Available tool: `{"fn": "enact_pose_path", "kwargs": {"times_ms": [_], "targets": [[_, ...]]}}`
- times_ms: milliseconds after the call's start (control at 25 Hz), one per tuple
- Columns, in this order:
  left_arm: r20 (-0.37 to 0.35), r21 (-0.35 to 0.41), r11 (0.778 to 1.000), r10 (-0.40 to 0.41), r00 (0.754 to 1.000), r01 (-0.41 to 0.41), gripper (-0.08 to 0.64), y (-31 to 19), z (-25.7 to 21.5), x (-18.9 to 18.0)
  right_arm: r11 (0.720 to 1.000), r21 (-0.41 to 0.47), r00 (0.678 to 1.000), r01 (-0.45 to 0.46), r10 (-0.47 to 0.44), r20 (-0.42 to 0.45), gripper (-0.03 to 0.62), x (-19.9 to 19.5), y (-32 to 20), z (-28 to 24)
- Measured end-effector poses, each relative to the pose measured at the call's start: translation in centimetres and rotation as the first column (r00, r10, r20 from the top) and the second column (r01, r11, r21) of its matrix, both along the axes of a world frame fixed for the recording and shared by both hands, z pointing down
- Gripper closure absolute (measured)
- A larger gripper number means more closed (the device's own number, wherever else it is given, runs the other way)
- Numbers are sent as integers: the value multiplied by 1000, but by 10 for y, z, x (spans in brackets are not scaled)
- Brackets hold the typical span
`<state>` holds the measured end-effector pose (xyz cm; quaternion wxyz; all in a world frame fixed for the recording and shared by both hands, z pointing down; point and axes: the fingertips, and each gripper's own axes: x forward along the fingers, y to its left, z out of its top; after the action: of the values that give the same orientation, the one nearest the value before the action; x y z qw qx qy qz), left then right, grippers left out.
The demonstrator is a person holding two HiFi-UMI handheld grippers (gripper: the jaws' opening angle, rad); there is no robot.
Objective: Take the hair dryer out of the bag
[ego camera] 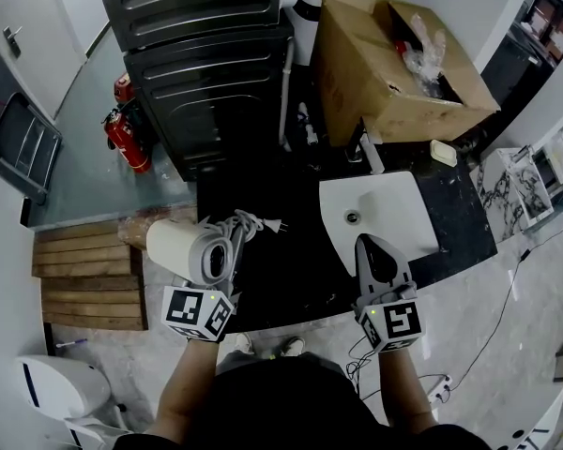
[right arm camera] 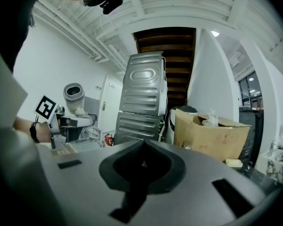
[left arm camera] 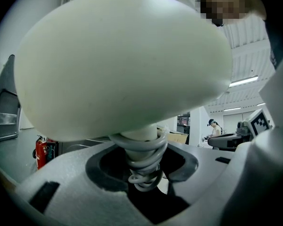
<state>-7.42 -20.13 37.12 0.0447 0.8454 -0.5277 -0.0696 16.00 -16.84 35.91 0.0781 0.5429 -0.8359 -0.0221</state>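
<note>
Hair dryer (ego camera: 180,247): cream-white, held by the left gripper (ego camera: 221,262) above the front edge of the black counter (ego camera: 281,270), left of the white sink (ego camera: 399,223).

Orientation: the barrel's long axis runs across the head view, crosswise to the gripper. Its grey ringed end faces the right gripper (ego camera: 369,244) and the plain end points away to the left. In the right gripper view that round end looks toward the camera, with the barrel sitting above the left gripper's marker cube. The handle drops from the barrel down between the left jaws.

Cord (ego camera: 244,225): grey, coiled round the handle. The plug (ego camera: 280,225) sticks out past the coil toward the back of the counter.

Left gripper: jaws part-way apart and clamped on the cord-wrapped handle. The left gripper view shows the coils seated in the notch between the pads.

Right gripper: jaws pressed together with nothing between them, pointing forward over the near edge of the sink, well apart from the dryer.

Containers: an open cardboard box (ego camera: 357,82) stands at the back right of the counter. It holds crumpled clear plastic (ego camera: 424,54) and something red (ego camera: 403,45) that cannot be identified. A pale bar (ego camera: 443,153) lies on the counter just beside the box.
</note>
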Motion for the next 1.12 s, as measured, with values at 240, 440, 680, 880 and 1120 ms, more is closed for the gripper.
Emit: {"fn": "enact_pose_path", "kwargs": {"times_ms": [240, 440, 680, 880, 1120], "targets": [[9, 5, 1000, -20, 1000, 20, 357, 7, -1, -7, 1000, 13, 1000, 14, -14, -28, 580, -4, 2, 2], [9, 8, 999, -32, 999, 32, 357, 12, -2, -11, 1000, 10, 999, 27, -26, -46, 580, -9, 5, 4], [14, 14, 999, -41, 999, 41, 357, 17, -3, -13, 999, 17, 999, 33, -33, -40, 580, -10, 6, 3], [15, 13, 999, -46, 999, 46, 357, 21, -3, -15, 999, 21, 998, 42, -41, -39, 580, -13, 7, 3], [14, 9, 998, -56, 998, 56, 357, 23, -3, -18, 998, 26, 998, 54, -53, -47, 580, -15, 7, 1]]}}
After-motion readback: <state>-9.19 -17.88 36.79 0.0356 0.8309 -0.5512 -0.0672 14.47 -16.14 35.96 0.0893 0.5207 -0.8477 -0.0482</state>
